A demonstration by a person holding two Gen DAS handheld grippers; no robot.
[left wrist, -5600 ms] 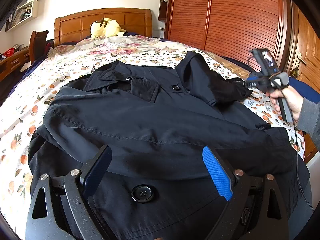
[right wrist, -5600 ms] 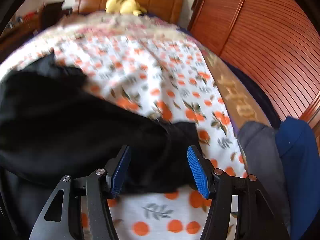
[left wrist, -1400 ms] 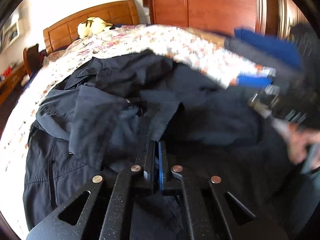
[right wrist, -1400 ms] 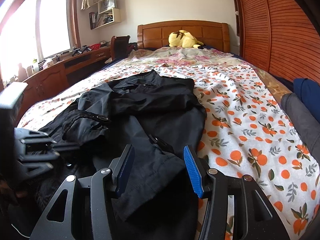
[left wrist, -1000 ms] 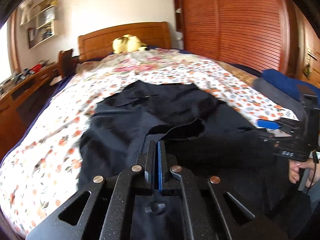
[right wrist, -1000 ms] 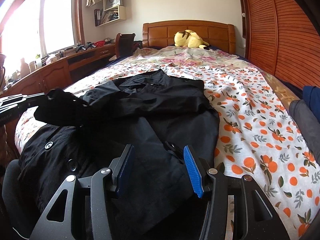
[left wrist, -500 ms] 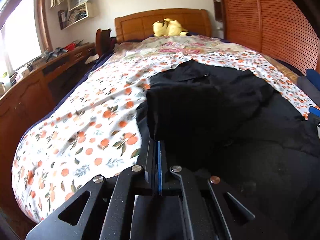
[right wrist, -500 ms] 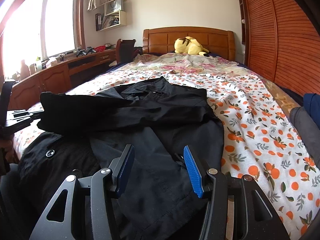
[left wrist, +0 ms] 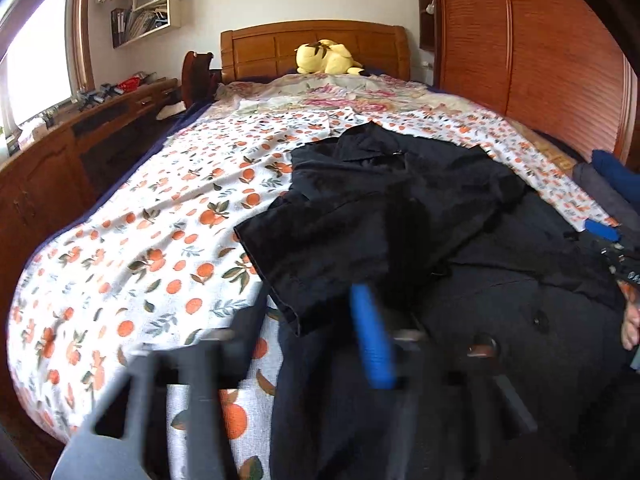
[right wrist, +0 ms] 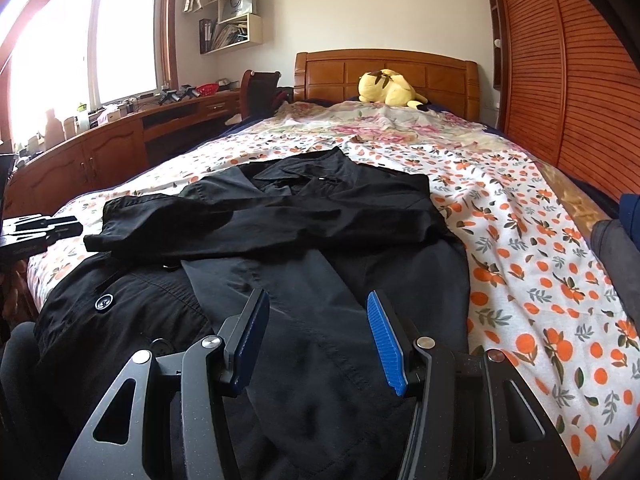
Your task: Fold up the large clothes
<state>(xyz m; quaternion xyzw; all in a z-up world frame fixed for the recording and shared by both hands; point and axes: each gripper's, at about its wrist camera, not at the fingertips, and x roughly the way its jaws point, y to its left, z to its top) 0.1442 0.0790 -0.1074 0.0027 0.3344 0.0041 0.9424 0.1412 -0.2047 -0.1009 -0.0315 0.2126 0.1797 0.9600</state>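
Black coat (right wrist: 304,240) lies flat on the bed (right wrist: 540,264), long axis running head to foot, collar (right wrist: 296,172) toward the headboard (right wrist: 384,72), hem at the near edge. One sleeve (right wrist: 224,224) folded crosswise over the chest, cuff pointing to the bed's window side. Left gripper (left wrist: 316,336) blurred, jaws opening, cuff edge just beyond them, pads not pressing on cloth. Right gripper (right wrist: 318,340) over the lower coat, jaws apart, gripping nothing. Plush toy (right wrist: 390,88) by the headboard. Desk (right wrist: 112,140) along the window side.
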